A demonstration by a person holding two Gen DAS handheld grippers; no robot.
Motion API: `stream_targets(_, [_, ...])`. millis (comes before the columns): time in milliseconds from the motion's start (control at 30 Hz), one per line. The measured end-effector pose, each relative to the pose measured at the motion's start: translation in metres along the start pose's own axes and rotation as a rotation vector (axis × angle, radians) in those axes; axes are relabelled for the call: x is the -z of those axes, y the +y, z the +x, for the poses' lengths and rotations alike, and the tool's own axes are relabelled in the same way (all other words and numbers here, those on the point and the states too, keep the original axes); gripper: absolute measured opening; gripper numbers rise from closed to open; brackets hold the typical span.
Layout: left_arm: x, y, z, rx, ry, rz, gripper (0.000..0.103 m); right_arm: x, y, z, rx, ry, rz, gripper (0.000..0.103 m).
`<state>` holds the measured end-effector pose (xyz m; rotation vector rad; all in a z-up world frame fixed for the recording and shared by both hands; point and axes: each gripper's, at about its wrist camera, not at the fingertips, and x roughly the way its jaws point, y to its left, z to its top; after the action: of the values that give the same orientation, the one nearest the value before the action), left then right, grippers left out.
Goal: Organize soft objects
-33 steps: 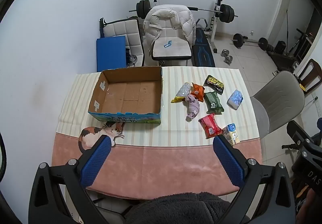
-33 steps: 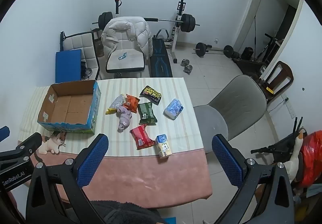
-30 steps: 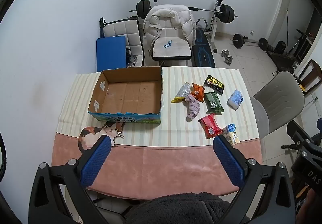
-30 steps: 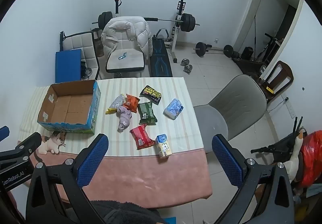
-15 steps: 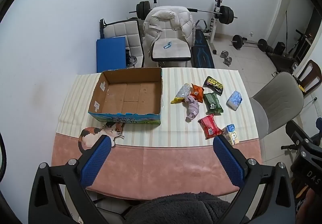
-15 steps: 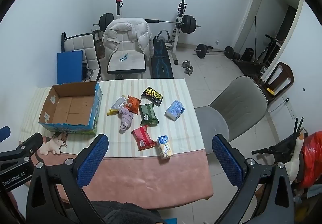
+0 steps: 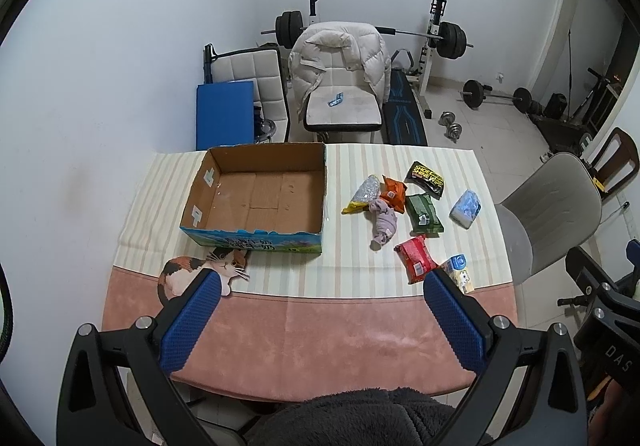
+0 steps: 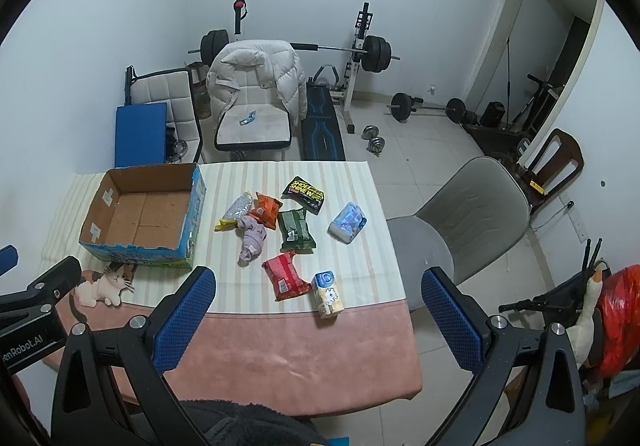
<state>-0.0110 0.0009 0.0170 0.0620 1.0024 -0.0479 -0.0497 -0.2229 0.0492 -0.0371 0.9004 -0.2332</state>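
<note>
An open, empty cardboard box (image 7: 260, 197) (image 8: 144, 213) stands on the left of the striped tablecloth. A plush cat (image 7: 200, 266) (image 8: 106, 286) lies in front of it. Right of the box lie several soft packets: a red one (image 7: 416, 258) (image 8: 286, 276), a green one (image 7: 424, 211) (image 8: 296, 230), an orange one (image 8: 266, 209), a blue tissue pack (image 7: 466, 205) (image 8: 348, 221) and a purple cloth (image 7: 384, 224) (image 8: 252, 238). My left gripper (image 7: 322, 286) and right gripper (image 8: 316, 286) are both open and empty, high above the table's near edge.
A grey chair (image 8: 472, 213) stands right of the table. A chair with a white jacket (image 7: 340, 85) stands behind it, with a weight bench and barbells beyond. The pink cloth (image 7: 320, 342) covers the table's near edge.
Both grippers have shifted very slightly; the view has drifted a little. Nothing on the table has moved.
</note>
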Motion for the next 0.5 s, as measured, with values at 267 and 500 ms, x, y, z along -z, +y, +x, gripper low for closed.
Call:
stream_targets(267, [0.0023, 0.0048, -0.0054, 0.005, -0.015, 0.002, 0.103, -0.0004, 0.002, -0.0043, 0.003, -0.01, 0.003, 0.103])
stream_targets(500, [0.0048, 0.0028, -0.0069, 0.004, -0.015, 0.008, 0.103, -0.0007, 0.0023, -0.005, 0.0, -0.009, 0.002, 0.103])
